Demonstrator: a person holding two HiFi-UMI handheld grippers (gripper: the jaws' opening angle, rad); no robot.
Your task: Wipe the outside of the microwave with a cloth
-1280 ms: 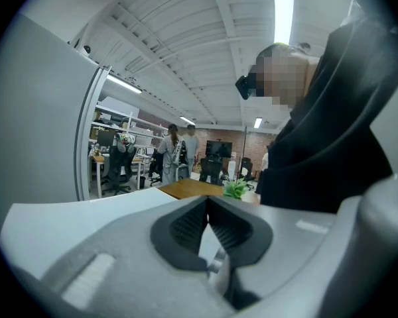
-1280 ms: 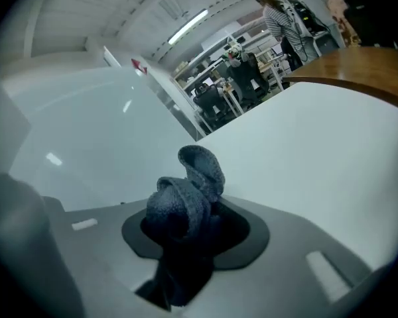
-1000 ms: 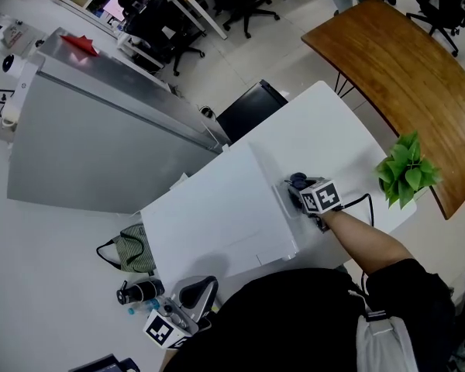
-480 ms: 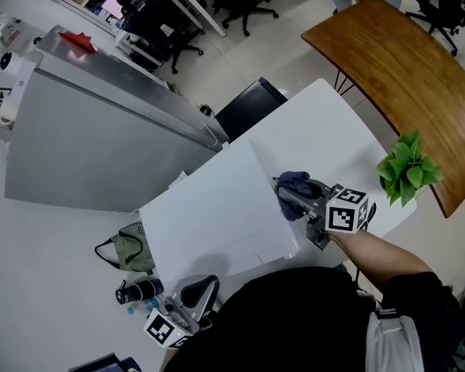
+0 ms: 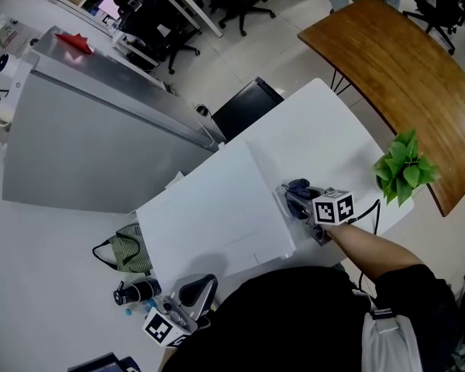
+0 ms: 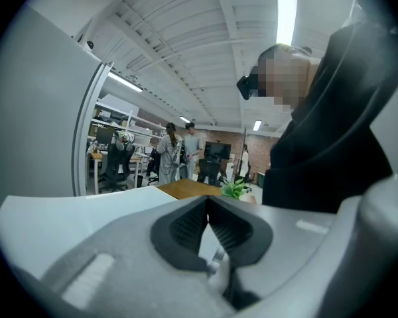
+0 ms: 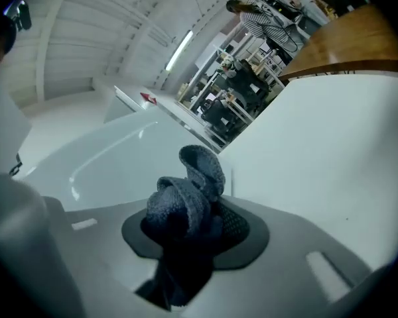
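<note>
Since half a second ago the right gripper [image 5: 298,200] has dropped back from above the microwave's top edge and is now low against its right side, much where it was a second ago. Its jaws are clamped on a dark blue cloth [image 5: 297,186], which bunches up past the tips and touches the right wall of the white microwave [image 5: 209,215]. In the right gripper view the cloth [image 7: 186,197] fills the gap between the jaws in crumpled folds. The marker cube [image 5: 333,206] faces up, printed only with a black-and-white square pattern. The microwave stands on the near-left part of a white table [image 5: 325,138]. The left gripper [image 5: 195,291] has not moved. It hangs off the table's near-left corner, low by the person's body, with its jaws together at the tips and nothing between them. A leafy green plant [image 5: 403,169] sits at the table's right edge. A green-grey bag [image 5: 128,250] and a black bottle [image 5: 138,291] lie on the floor; the bag's contents cannot be made out.
</note>
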